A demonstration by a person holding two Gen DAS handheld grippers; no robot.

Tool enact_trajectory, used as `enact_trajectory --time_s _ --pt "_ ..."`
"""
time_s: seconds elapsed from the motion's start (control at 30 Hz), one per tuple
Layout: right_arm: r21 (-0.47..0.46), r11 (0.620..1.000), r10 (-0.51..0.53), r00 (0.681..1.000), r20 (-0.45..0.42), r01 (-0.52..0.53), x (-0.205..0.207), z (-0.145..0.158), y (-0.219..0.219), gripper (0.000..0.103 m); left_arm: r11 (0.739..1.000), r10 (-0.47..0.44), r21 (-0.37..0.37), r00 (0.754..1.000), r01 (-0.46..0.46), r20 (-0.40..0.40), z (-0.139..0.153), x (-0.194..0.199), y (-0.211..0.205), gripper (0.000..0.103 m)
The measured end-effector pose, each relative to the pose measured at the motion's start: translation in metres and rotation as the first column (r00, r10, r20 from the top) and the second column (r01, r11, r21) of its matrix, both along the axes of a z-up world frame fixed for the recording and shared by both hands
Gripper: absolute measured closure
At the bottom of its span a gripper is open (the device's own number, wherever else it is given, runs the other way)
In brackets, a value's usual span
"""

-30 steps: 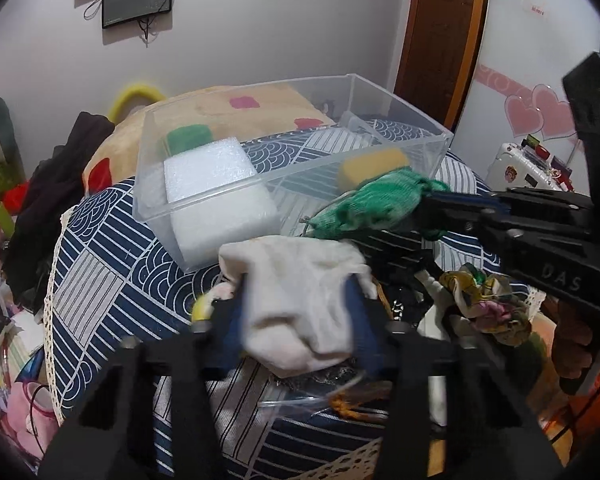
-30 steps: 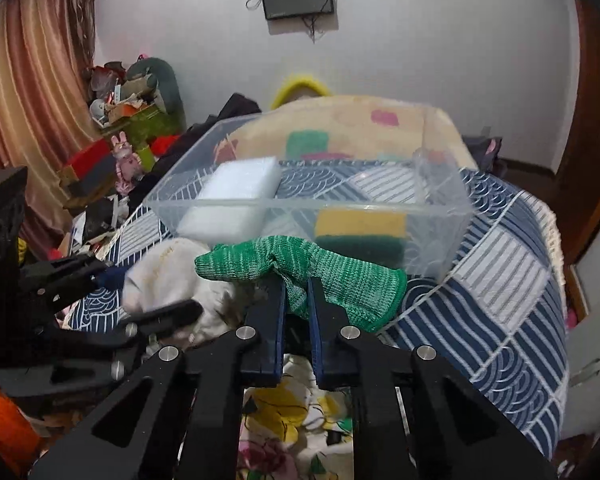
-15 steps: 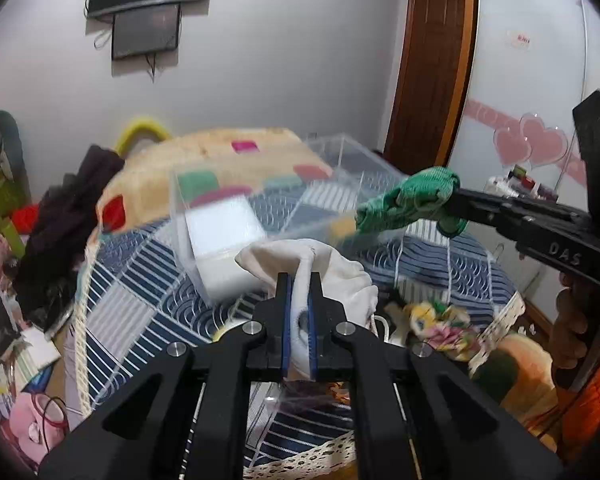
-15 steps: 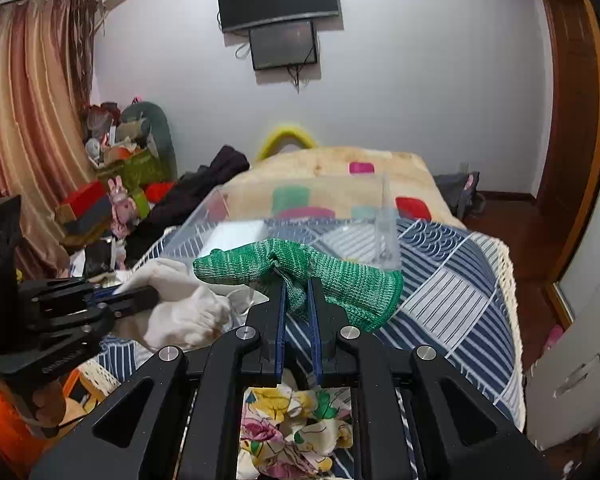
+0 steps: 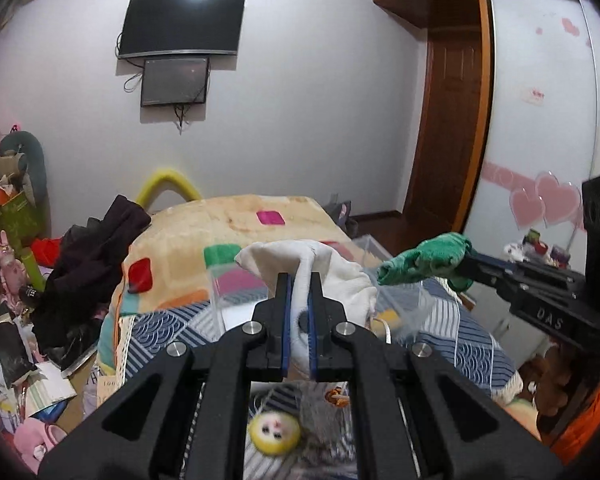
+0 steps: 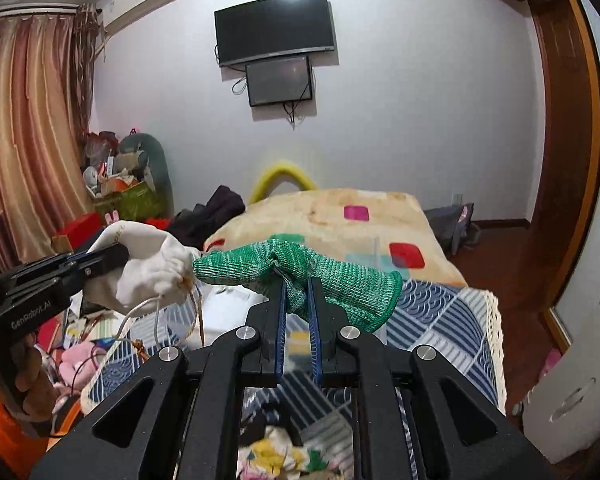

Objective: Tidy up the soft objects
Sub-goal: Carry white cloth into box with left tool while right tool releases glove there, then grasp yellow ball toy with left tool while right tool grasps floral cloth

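My left gripper [image 5: 298, 284] is shut on a white drawstring cloth pouch [image 5: 340, 280] and holds it in the air above the table; the pouch also shows in the right wrist view [image 6: 140, 268] with its cords hanging. My right gripper [image 6: 298, 290] is shut on a green knitted glove [image 6: 324, 276], also lifted; it shows in the left wrist view [image 5: 428, 262] at the right. A clear plastic box [image 5: 380, 252] stands on the table behind the pouch, mostly hidden.
The table has a blue and white patterned cloth [image 6: 440, 312]. Below the grippers lie a small yellow doll head [image 5: 274, 430] and a floral cloth [image 6: 280, 456]. A bed with a patchwork blanket [image 6: 340, 216] is behind. Clutter and dark clothes [image 5: 88, 264] pile at the left.
The left gripper closed on the white pouch and lifted it. Both grippers have risen and tilted up, so the box and table now sit low in view.
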State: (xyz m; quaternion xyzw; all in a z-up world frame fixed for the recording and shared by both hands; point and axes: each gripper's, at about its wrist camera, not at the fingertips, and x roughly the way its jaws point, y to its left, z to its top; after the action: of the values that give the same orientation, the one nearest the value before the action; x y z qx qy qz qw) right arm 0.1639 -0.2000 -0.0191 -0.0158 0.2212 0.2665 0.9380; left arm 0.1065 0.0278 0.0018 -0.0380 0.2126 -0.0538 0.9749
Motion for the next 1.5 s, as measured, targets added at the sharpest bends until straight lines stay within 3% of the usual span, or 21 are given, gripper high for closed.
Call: enact_trajectory --time_s 0.17,0.4,0.7,0.93,1.13,1.27,1.33,1.5 --pt "-0.005 1.000 -0.014 1.000 0.008 0.014 0.016 0.003 0.010 0.094 0.999 0.029 -0.026 1.000 -0.029 0.005 0.005 0.024 0.007 0.097" --pt "-0.036 0.999 -0.009 0.999 -0.041 0.008 0.047 -0.005 0.025 0.094 0.995 0.095 0.015 0.995 -0.096 0.011 -0.007 0.061 0.006 0.097" --pt "-0.113 0.993 -0.004 0.984 -0.179 -0.016 0.084 -0.041 0.038 0.094 0.998 0.068 0.017 0.988 -0.066 -0.137 -0.053 0.105 0.004 0.097" --pt "-0.212 0.977 -0.018 0.970 -0.244 -0.035 0.092 -0.065 0.049 0.093 1.000 0.013 -0.015 0.961 -0.018 -0.277 -0.089 0.126 0.005 0.097" --pt "-0.264 0.963 -0.017 0.965 -0.261 -0.054 0.091 -0.069 0.051 0.092 1.000 -0.011 -0.009 0.952 0.009 -0.305 -0.093 0.126 0.001 0.092" --pt "-0.270 0.961 -0.007 0.970 -0.244 -0.061 0.087 -0.062 0.050 0.084 0.999 -0.028 -0.024 0.947 0.022 -0.320 -0.091 0.121 0.001 0.081" --pt "-0.265 0.962 0.003 0.974 -0.228 -0.065 0.080 -0.057 0.048 0.073 0.999 -0.030 -0.036 0.947 0.020 -0.319 -0.088 0.115 0.004 0.080" --pt "-0.215 0.976 0.006 0.987 -0.163 -0.041 0.057 -0.039 0.037 0.065 0.999 -0.041 -0.042 0.960 0.031 -0.278 -0.072 0.093 0.007 0.076"
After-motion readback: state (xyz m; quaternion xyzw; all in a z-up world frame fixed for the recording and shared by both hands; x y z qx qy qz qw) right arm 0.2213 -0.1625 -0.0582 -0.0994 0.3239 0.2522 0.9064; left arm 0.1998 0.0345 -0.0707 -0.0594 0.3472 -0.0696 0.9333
